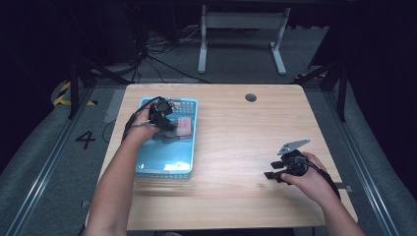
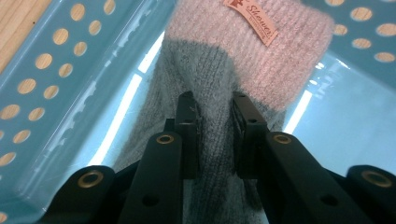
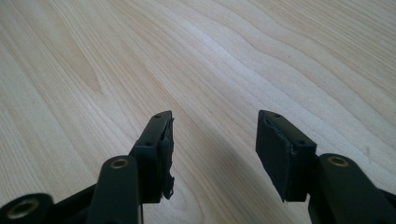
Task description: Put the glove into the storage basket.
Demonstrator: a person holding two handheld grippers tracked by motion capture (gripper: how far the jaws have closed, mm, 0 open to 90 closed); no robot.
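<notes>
A grey sock with a pink cuff (image 2: 247,56) lies in a light blue perforated basket (image 1: 167,162) at the table's left side. In the high view the sock (image 1: 183,126) shows beside my left gripper (image 1: 167,125), which reaches down into the basket. In the left gripper view my left gripper (image 2: 215,105) is shut on the sock's grey part, which bunches up between the jaws. A tan label (image 2: 252,19) is sewn on the pink cuff. My right gripper (image 1: 273,169) rests low over the wooden table at the right, open, with bare wood between its jaws (image 3: 215,121).
The wooden table (image 1: 236,142) has a round grommet hole (image 1: 251,97) near its far edge. The basket's perforated walls (image 2: 56,60) stand close on both sides of the sock. Beyond the table are cables and a white desk frame (image 1: 241,29) on the floor.
</notes>
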